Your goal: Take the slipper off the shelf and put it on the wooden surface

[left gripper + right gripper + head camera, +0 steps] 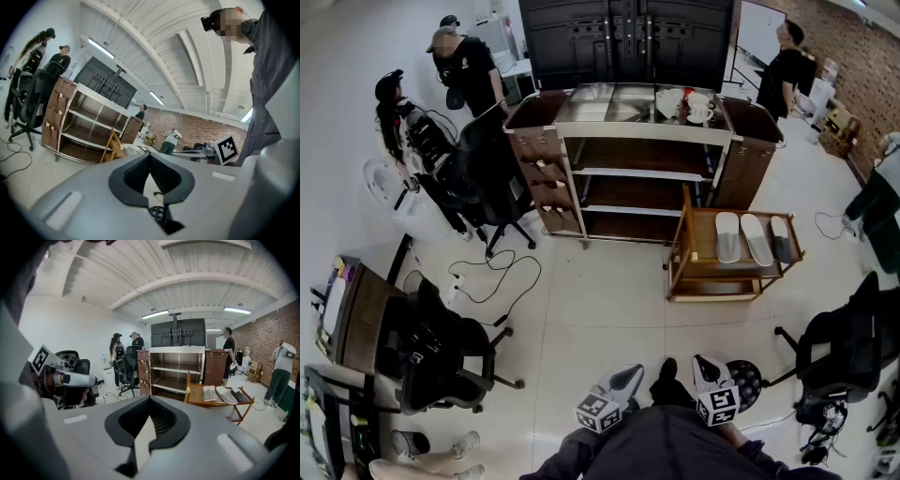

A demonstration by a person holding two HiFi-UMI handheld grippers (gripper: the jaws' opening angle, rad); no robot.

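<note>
Slippers in a row of three lie on the top tier of a low wooden rack (701,246). A white slipper (727,236) is nearest the rack's tall left end, a second white slipper (757,240) is in the middle, and a grey slipper (780,238) is by the rack's right edge. They lie side by side, their long axes running away from the person.

The rack stands ahead and to the right of the person, well apart from both tools. That makes the right gripper (705,368) look the nearer one for the reach. The left gripper (628,377) hangs beside it, close to the body. Each has its jaws closed together on nothing, so whichever goes in would have to open first, then straddle a slipper across its narrow width.

Only pale tiled floor (609,309) lies between the person and the rack. A black office chair (839,352) sits to the rack's right and nearer the person, close to a wide swing of the right arm. A tall steel-and-wood shelving unit (637,141) rises just behind the rack, and a black cable (492,272) trails well to the rack's left. Which wooden surface is meant cannot be told.
</note>
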